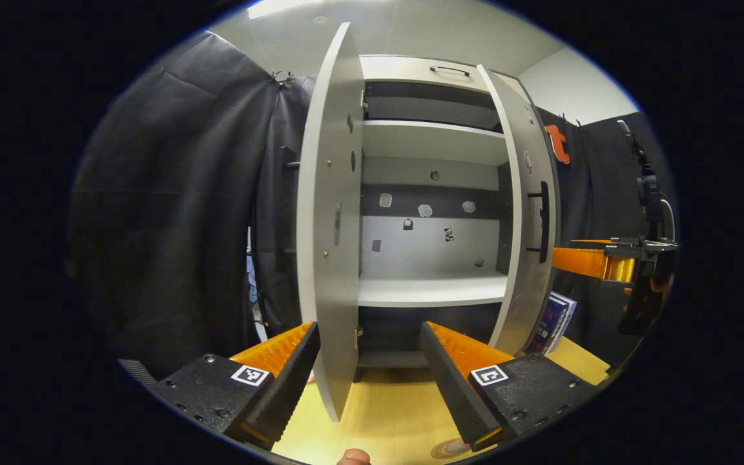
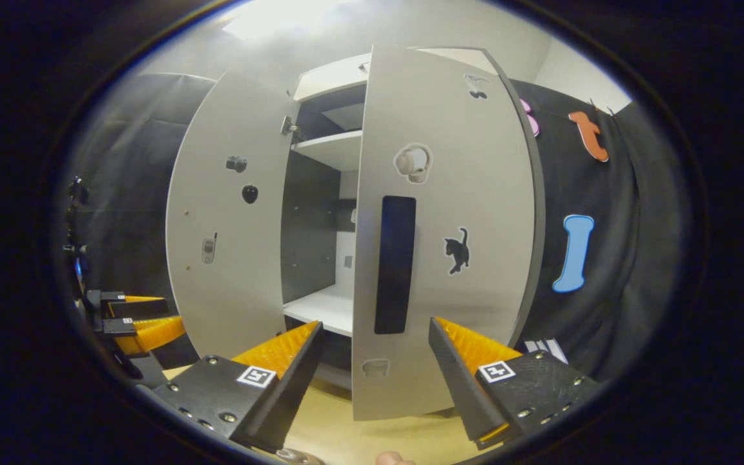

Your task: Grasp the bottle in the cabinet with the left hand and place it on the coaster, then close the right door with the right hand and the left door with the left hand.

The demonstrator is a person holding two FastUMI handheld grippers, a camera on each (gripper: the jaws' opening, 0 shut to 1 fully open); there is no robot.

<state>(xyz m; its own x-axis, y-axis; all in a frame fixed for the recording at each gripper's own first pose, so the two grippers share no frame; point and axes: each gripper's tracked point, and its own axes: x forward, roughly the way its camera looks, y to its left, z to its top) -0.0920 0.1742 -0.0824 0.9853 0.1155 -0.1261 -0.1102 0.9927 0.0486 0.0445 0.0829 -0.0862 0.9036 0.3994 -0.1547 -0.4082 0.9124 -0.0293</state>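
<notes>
In front of the cabinet (image 1: 433,194), both doors stand ajar. The left gripper (image 1: 369,361) is spread wide and grasps nothing; the left door (image 1: 330,219) is seen edge-on, its lower edge between the fingers but apparently clear of both. The right gripper (image 2: 375,361) is likewise released and empty, facing the outer face of the right door (image 2: 449,213), near its dark handle (image 2: 394,265). The bottle cannot be found on the visible shelves (image 1: 433,289); a round mark low on the table (image 1: 385,413), beside the left gripper, may be the coaster (image 1: 446,447), partly cut off. Judged from this, closing the doors remains. Each door is a stiff, light, smooth panel that should swing freely on its hinges: best pushed flat on the outer face near the free edge or handle, not pinched.
</notes>
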